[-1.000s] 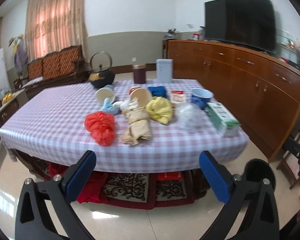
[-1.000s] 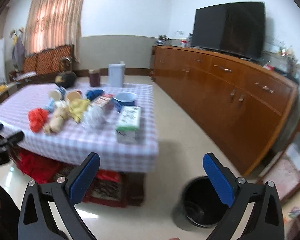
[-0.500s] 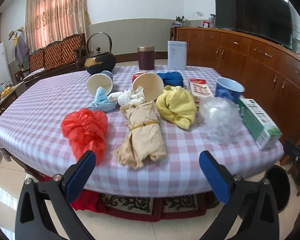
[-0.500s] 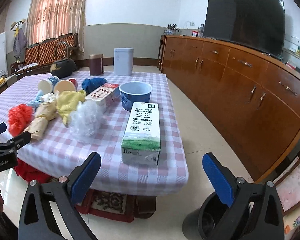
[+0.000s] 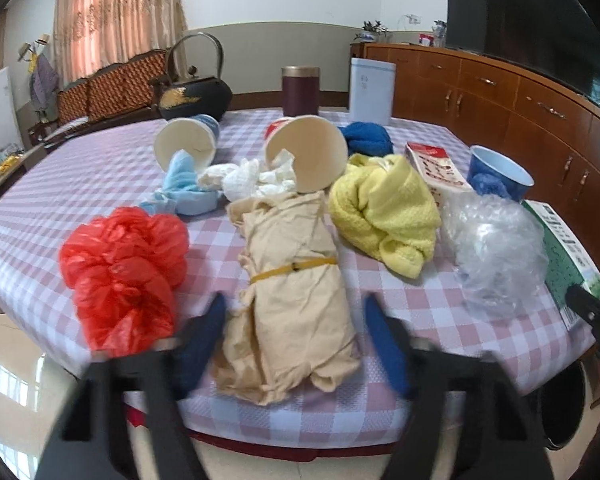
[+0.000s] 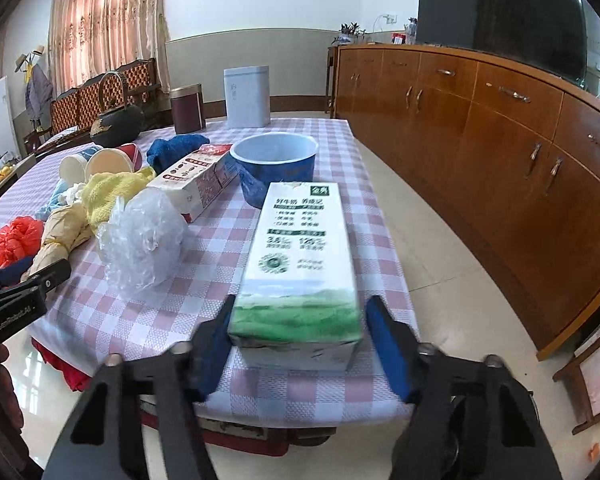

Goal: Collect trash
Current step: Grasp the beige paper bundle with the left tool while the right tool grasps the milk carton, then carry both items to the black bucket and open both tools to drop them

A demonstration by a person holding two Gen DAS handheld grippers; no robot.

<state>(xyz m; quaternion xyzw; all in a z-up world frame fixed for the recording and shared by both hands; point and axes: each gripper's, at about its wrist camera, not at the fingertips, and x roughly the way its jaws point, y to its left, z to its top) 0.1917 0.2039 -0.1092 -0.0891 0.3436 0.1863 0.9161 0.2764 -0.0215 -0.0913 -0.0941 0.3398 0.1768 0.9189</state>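
A tan paper bundle (image 5: pixel 296 300) tied with a yellow band lies at the near edge of the checked table (image 5: pixel 60 184). My left gripper (image 5: pixel 296 344) straddles its near end, jaws closing, with a small gap on each side. A green-and-white milk carton (image 6: pixel 300 240) lies flat at the table's near right corner. My right gripper (image 6: pixel 300 344) straddles its near end, jaws closing, and the right pad is still clear of it. A red plastic bag (image 5: pixel 120 272), a yellow cloth (image 5: pixel 384 216) and crumpled clear plastic (image 5: pixel 496 248) lie beside the bundle.
Two tipped paper cups (image 5: pixel 308 156), tissues, a blue bowl (image 6: pixel 276 164), a red-and-white box (image 6: pixel 196 180), a black kettle (image 5: pixel 196 92) and two tins stand further back. A black bin (image 5: pixel 560 408) sits on the floor right of the table. A long wooden cabinet (image 6: pixel 500 128) lines the right wall.
Both grippers have come forward and down to the table edge and narrowed from wide open. The left now frames the tan bundle, the right frames the milk carton.
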